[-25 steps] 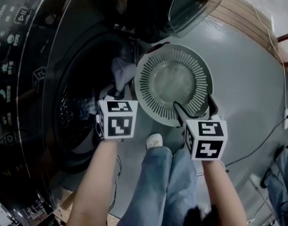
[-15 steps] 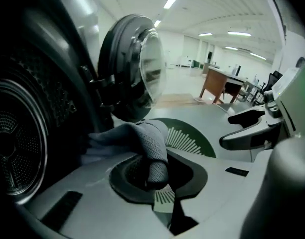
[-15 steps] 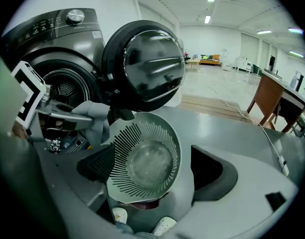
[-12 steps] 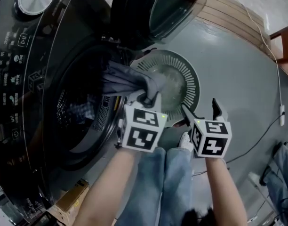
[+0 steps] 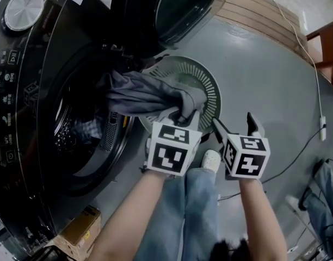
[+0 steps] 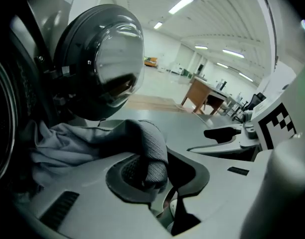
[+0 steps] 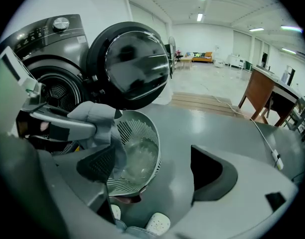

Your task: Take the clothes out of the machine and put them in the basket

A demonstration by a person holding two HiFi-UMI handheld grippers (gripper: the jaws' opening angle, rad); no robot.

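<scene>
Head view: garment farther over basket

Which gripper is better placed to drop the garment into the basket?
Left. The left gripper is shut on the garment, held over the basket. The right gripper is open and empty beside it.

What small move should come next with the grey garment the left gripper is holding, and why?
Probably carry the left gripper on over the round pale slotted plastic basket before releasing: its jaws are shut on the grey cloth garment, whose tail trails back into the dark washing machine's drum. The right gripper is open and empty.
</scene>
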